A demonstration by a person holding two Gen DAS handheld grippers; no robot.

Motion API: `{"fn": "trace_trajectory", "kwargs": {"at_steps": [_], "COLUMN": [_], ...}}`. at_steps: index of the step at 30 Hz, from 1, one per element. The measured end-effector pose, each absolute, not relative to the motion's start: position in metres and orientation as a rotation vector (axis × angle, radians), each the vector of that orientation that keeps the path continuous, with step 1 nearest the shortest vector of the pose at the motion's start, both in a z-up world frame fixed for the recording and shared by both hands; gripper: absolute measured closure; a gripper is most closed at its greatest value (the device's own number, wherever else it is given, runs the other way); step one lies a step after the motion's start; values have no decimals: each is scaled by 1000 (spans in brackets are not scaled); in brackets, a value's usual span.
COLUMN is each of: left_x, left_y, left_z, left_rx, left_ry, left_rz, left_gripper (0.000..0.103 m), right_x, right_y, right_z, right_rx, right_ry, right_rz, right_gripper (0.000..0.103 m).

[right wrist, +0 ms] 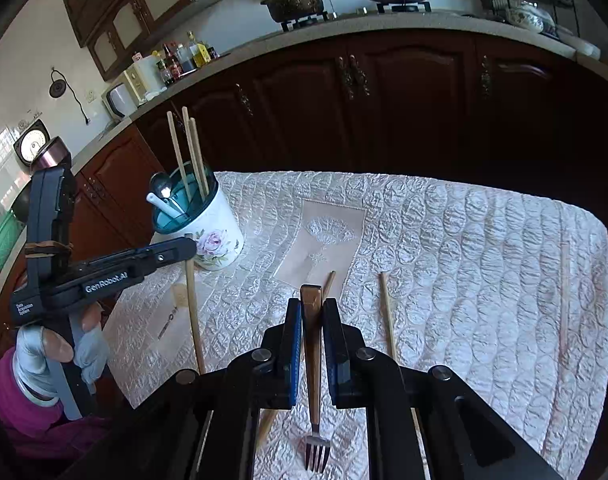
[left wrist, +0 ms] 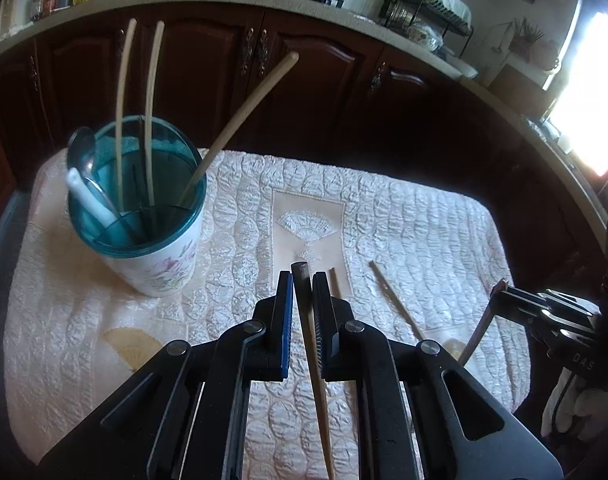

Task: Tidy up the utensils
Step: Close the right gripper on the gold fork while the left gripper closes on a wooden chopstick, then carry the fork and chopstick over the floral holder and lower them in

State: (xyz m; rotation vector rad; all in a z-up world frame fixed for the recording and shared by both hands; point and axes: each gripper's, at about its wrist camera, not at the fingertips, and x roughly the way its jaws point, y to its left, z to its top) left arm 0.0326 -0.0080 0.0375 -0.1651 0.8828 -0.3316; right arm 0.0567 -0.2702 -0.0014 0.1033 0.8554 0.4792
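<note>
So I'm about halfway: the cup [left wrist: 144, 216] at ten o'clock holds three chopsticks and spoons. My left gripper [left wrist: 303, 280] pinches a chopstick [left wrist: 314, 352], my right gripper [right wrist: 312, 308] pinches a fork [right wrist: 314, 400]; two loose chopsticks [right wrist: 388, 312] wait on the tabletop [right wrist: 484, 260].

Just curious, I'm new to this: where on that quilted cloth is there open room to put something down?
The far right stretch of the quilted cloth looks bare. It is crowded near the holder cup and in front, where loose chopsticks lie between the grippers.
</note>
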Motion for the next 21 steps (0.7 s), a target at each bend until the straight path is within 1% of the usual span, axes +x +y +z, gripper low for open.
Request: {"fn": "trace_trajectory", "kwargs": {"at_steps": [9, 21], "left_x": [10, -5], "left_y": [7, 48], "left_z": [60, 102], "left_rx": [-176, -221], "left_ry": [836, 758], "left_rz": [-329, -291], "left_gripper": [95, 96], "right_x": [37, 39], "right_y": [-261, -236], "right_z": [19, 59], "right_rx": [73, 38], "right_ry": [803, 716], "right_rz": [502, 559], "right_gripper": [93, 93]}}
